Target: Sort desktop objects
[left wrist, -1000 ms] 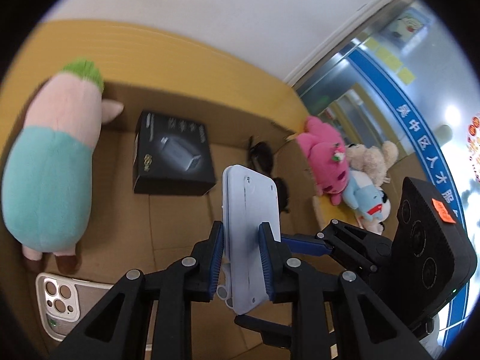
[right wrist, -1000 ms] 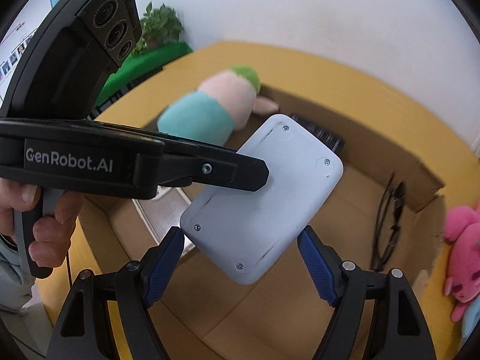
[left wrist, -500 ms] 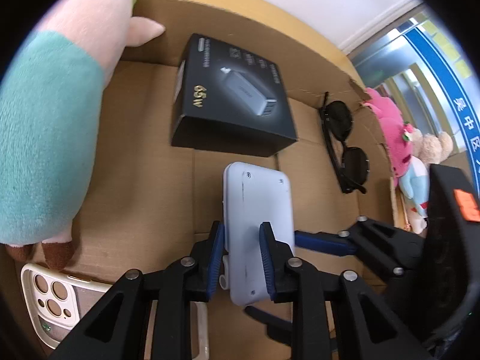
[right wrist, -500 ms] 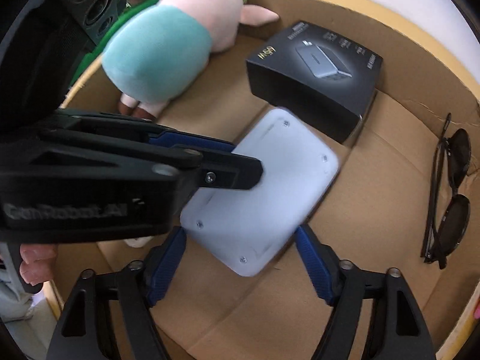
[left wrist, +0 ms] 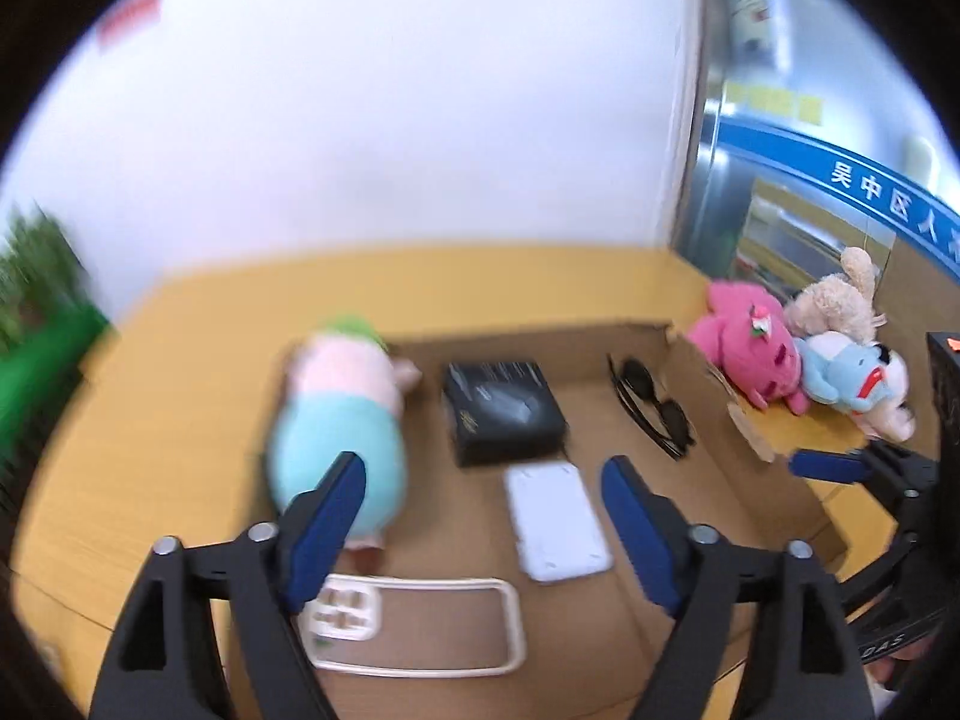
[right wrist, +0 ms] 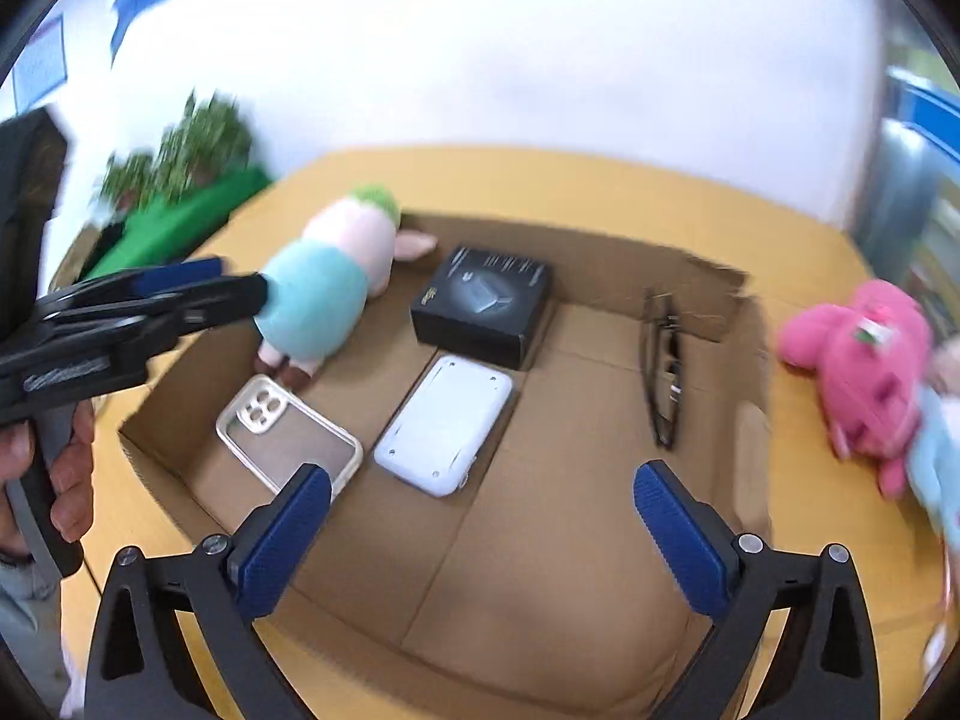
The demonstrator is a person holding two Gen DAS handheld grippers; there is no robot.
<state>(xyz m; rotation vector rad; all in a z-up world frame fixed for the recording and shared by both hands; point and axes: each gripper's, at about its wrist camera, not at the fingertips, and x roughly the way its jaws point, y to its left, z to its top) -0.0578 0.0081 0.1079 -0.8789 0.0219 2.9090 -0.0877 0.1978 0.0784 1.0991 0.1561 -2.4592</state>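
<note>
The white flat device (left wrist: 557, 522) (right wrist: 447, 425) lies on the floor of the open cardboard box (right wrist: 540, 570), just in front of the black charger box (left wrist: 503, 411) (right wrist: 483, 303). My left gripper (left wrist: 483, 531) is open and empty, raised above the box. My right gripper (right wrist: 480, 534) is open and empty, above the box's near side. The box also holds a teal and pink plush (left wrist: 342, 420) (right wrist: 327, 282), a clear phone case (left wrist: 414, 624) (right wrist: 288, 435) and black sunglasses (left wrist: 651, 414) (right wrist: 663, 366).
A pink plush (left wrist: 750, 357) (right wrist: 870, 372), a blue plush (left wrist: 858, 381) and a beige plush (left wrist: 834, 300) lie on the yellow table (left wrist: 420, 294) right of the box. A green plant (right wrist: 180, 180) stands at the table's far left. The left gripper also shows at the left in the right wrist view (right wrist: 138, 306).
My left gripper lowered the white device into the box, let it go and opened. Both grippers then lifted back and away from the box floor.
</note>
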